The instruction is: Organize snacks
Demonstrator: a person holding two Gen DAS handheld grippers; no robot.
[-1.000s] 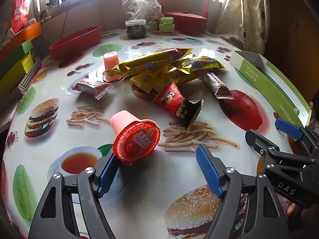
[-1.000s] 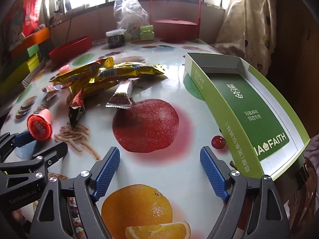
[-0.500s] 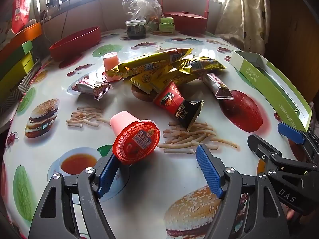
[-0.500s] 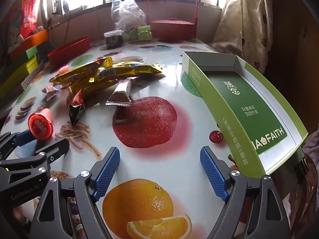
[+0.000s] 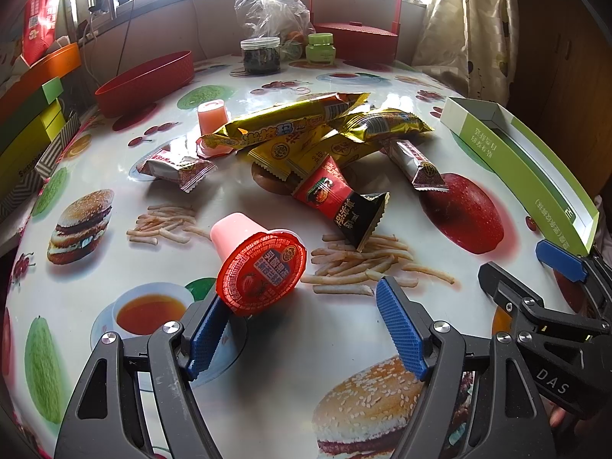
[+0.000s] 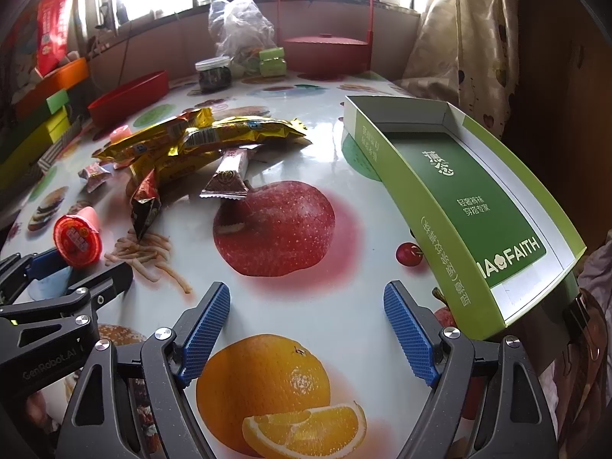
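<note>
My left gripper (image 5: 306, 329) is open; a pink jelly cup with a red lid (image 5: 260, 267) lies on its side just ahead of the left finger, apart from the pads. Beyond it lie a red-black snack packet (image 5: 336, 199), gold packets (image 5: 306, 130), a silver-maroon bar (image 5: 417, 164), a small red-white packet (image 5: 176, 166) and a second pink cup (image 5: 210, 116). My right gripper (image 6: 306, 329) is open and empty over the table, left of the open green box (image 6: 470, 199). The jelly cup (image 6: 76, 239) also shows at its left.
The table has a printed food cloth (image 6: 275, 229). A red bowl (image 5: 145, 80), a dark jar (image 5: 260, 55), a green jar (image 5: 320, 48), a plastic bag (image 5: 271, 7) and a red lidded basket (image 5: 355, 38) stand at the back. Coloured boxes (image 5: 23, 122) line the left edge.
The right gripper has drifted slightly, so the green box and apple print sit a little higher in view. The left gripper and jelly cup have barely moved.
</note>
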